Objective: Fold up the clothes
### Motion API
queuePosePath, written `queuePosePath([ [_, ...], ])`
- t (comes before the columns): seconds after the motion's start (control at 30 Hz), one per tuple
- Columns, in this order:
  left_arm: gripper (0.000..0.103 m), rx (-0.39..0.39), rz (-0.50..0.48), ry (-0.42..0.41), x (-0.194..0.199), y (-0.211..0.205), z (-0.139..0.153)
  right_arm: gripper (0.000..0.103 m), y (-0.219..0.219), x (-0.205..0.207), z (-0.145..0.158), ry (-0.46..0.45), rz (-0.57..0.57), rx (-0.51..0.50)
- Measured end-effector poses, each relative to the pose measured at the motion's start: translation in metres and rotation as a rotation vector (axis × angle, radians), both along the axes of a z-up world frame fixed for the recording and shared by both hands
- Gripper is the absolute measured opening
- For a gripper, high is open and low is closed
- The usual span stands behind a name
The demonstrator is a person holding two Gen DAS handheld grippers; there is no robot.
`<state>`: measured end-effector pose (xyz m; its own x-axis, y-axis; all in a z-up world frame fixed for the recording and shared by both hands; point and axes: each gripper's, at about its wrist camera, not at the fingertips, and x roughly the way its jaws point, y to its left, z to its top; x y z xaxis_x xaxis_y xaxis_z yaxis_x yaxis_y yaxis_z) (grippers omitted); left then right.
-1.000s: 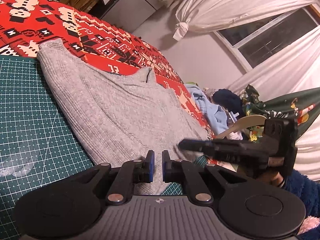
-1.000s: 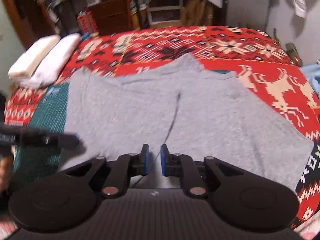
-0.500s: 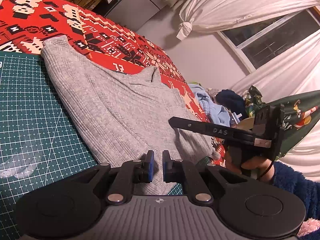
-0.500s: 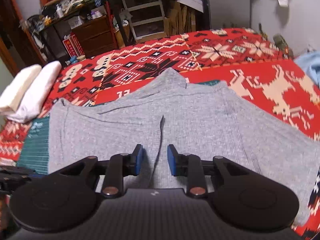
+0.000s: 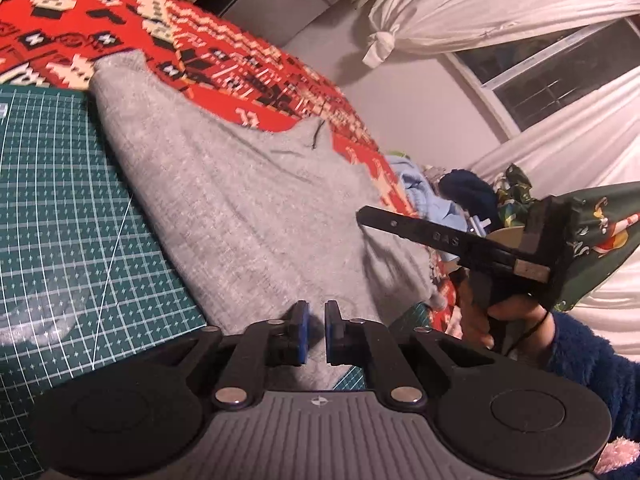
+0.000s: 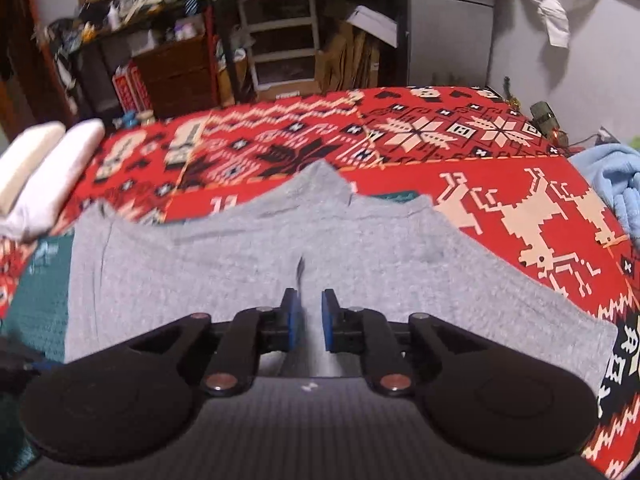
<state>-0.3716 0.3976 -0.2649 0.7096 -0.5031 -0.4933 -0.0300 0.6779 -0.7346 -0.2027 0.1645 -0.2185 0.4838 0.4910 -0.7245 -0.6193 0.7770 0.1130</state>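
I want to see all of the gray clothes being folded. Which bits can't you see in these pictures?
- Near edge of the gray garment: right wrist view, hidden behind the right gripper.
- Same near edge, left wrist view: covered by the left gripper.
- Its right corner, left wrist view: blurred, partly behind the other gripper.
- Green cutting mat: mostly under the garment.
- Shelf clutter: right wrist view, too small and blurry.

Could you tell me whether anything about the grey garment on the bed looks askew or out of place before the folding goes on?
Slightly. The grey garment lies mostly flat, half on the green cutting mat and half on the red patterned blanket, but its far edge is uneven, with one peak sticking up. Nothing looks damaged or spilled.
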Motion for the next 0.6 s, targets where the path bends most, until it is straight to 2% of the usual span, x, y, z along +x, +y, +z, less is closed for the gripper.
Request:
queuePosePath([
  [0.1, 0.007, -0.005, 0.015, -0.03, -0.002, 0.003, 0.004, 0.025, 0.003, 0.012, 0.003, -0.001, -0.006, 0.046],
  [0.27, 0.007, -0.011, 0.064, -0.046, -0.004, 0.014, 0.005, 0.025, 0.019, 0.025, -0.002, 0.019, 0.02, 0.048],
  [0.33, 0.007, -0.013, 0.094, -0.05, -0.004, 0.019, 0.004, 0.016, 0.026, 0.026, -0.007, 0.021, 0.027, 0.022],
  [0.37, 0.007, -0.014, 0.11, -0.052, -0.004, 0.022, 0.004, 0.0, 0.029, 0.026, -0.008, 0.022, 0.029, 0.014],
  [0.6, 0.007, -0.042, 0.188, -0.051, -0.003, 0.039, 0.001, 0.001, 0.031, 0.024, -0.012, -0.05, -0.016, -0.015],
])
